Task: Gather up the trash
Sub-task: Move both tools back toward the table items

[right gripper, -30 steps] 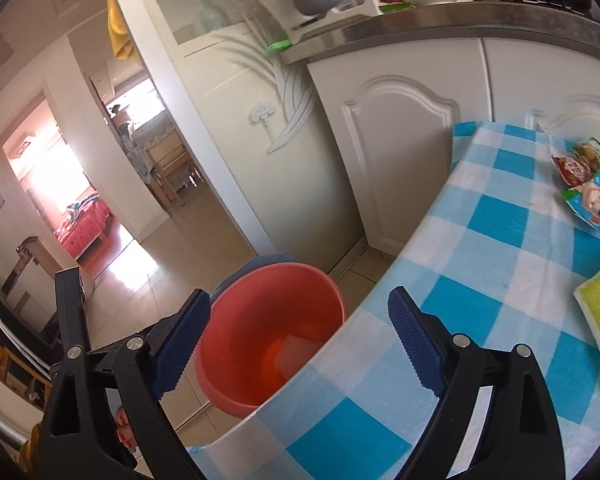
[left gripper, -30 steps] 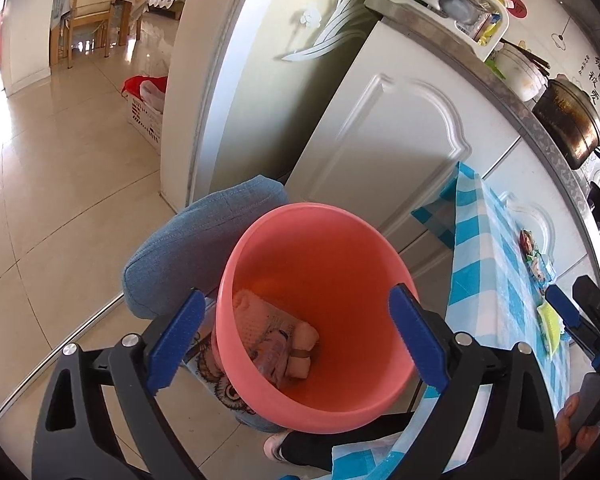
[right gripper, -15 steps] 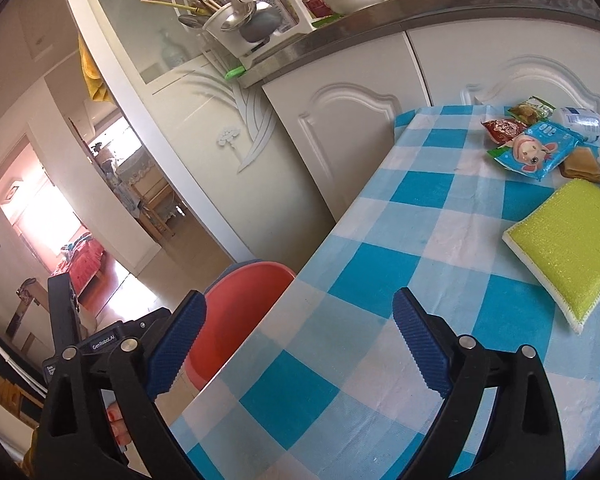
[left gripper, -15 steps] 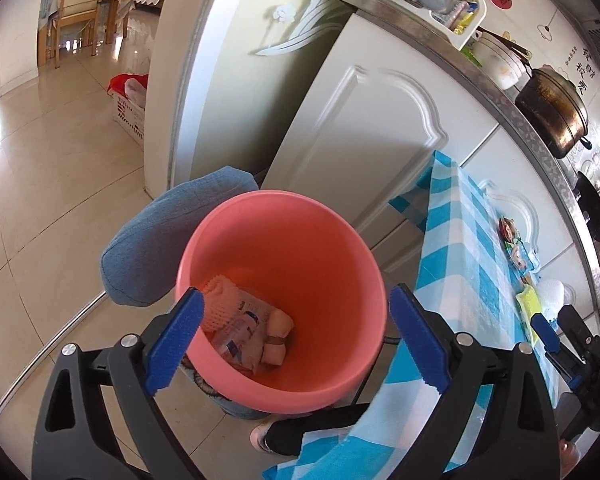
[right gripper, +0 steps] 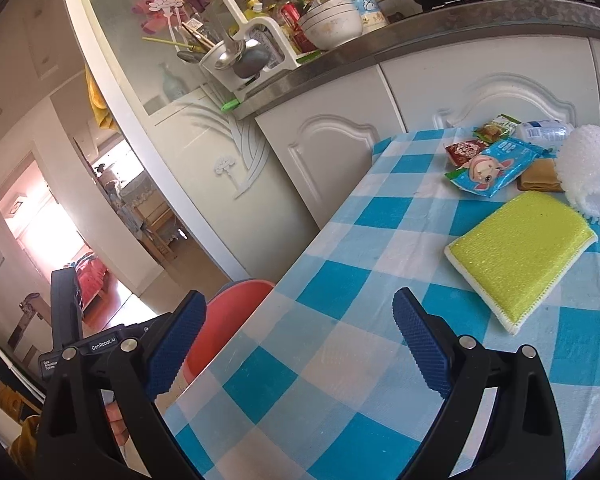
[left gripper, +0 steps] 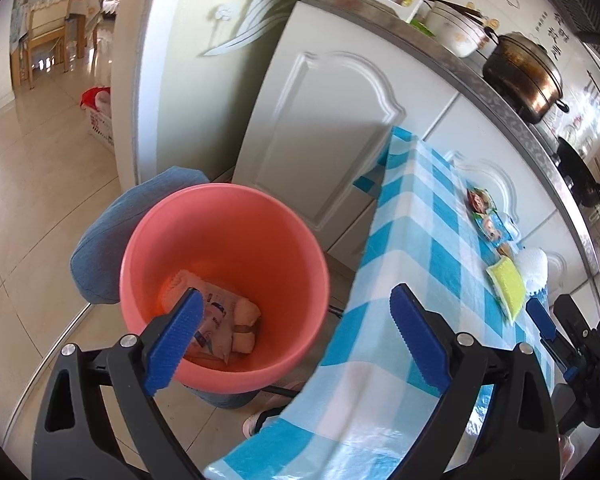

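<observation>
Beside the checked table [right gripper: 340,280], the left gripper [left gripper: 296,336] hangs above the pink bin [left gripper: 224,280], tilted downward, tongs spread and empty. Discarded wrappers [left gripper: 220,328] lie at the bin's bottom. The right gripper [right gripper: 300,344] is angled over the tablecloth, tongs spread, gripping nothing. Remaining snack packets [right gripper: 488,160] lie at the far end, beyond a yellow sponge [right gripper: 520,256]; one item behind them appears to be a bottle.

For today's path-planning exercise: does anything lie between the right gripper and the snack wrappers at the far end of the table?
Yes. The yellow sponge lies on the checked cloth between the open right gripper and the snack wrappers; nothing else blocks it.
</observation>
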`<state>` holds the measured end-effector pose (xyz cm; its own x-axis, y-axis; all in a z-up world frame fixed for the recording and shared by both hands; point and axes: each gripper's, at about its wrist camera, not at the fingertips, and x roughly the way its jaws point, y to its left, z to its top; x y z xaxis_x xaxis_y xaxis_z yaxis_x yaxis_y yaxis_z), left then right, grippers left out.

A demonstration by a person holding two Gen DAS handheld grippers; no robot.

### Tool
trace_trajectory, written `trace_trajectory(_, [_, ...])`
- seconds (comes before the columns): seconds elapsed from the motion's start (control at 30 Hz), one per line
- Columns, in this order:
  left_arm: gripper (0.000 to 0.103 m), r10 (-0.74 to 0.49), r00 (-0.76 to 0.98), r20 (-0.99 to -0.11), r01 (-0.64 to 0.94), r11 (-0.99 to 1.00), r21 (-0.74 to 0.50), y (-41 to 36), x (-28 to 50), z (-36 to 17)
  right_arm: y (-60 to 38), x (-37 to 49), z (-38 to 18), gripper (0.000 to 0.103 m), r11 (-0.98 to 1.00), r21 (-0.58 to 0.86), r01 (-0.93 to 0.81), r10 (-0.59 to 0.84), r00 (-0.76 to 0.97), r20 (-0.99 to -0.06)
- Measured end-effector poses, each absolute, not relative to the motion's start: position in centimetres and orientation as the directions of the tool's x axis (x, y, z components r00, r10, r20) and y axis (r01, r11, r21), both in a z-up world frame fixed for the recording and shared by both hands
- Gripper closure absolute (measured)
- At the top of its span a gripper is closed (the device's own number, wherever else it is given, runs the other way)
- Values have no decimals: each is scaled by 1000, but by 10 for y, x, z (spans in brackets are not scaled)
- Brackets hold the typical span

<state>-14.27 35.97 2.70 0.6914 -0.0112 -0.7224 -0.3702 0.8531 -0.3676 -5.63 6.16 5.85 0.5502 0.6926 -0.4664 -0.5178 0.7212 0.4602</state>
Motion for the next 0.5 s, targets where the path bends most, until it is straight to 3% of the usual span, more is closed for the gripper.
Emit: trace_trajectory(0.5, [8, -43, 687, -725, -238, 930, -281, 278, -115, 54, -42, -37, 61, 10, 742, 557, -373, 632, 667, -395])
